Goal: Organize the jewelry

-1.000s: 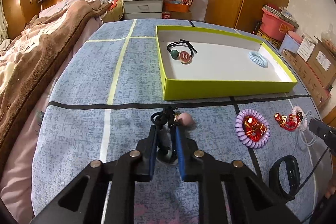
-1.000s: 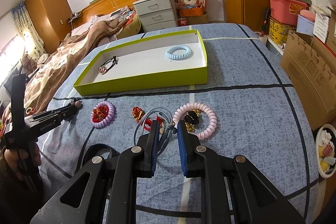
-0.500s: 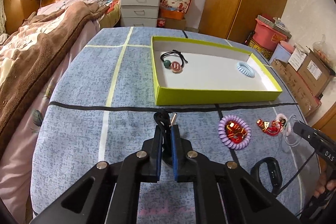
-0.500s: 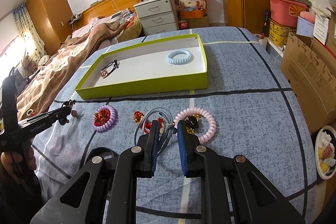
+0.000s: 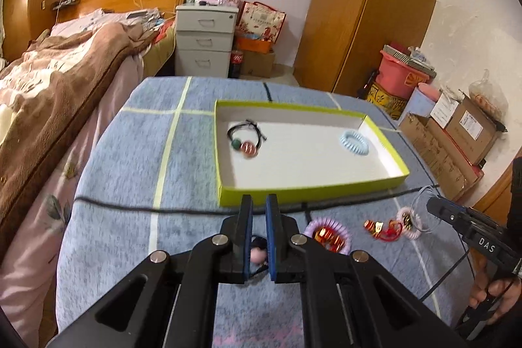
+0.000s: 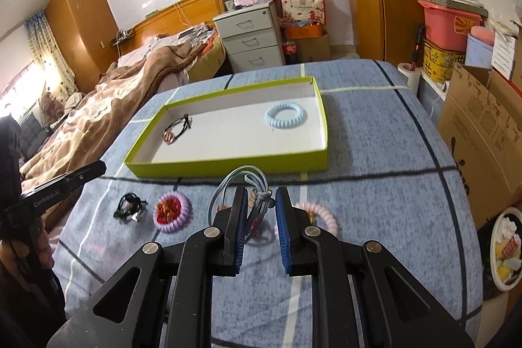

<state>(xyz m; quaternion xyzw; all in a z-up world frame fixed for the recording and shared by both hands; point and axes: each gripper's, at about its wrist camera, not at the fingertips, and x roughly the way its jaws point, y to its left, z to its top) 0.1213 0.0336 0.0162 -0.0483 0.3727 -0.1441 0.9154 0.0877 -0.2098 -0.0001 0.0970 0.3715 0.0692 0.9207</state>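
**Two ties in the tray, the rest on the desk**

We see the green tray [image 6: 228, 165] on the blue desk [image 6: 375, 152]. In it lie a pale blue coil [image 6: 285, 114] near one end and a black tie with a round charm [image 6: 177, 129] near the other.

The other pieces lie in a row on the desk in front of the tray: a black tie with a pink bead [image 6: 129, 211], a purple coil [image 6: 172, 211] with something red and gold in its middle, and a pink coil [image 6: 323, 214].

The left gripper [image 5: 258, 201] hangs above the beaded tie, apart from it. Its fingers are nearly pressed together, with a narrow slit between them and nothing in it.

The right gripper [image 6: 260, 194] has its fingers spread. A blue cord loop [image 6: 228, 181] runs between them, close against the one on the left of its own view, and rises past the tips. We cannot tell whether the loop rests on that finger or on the desk.
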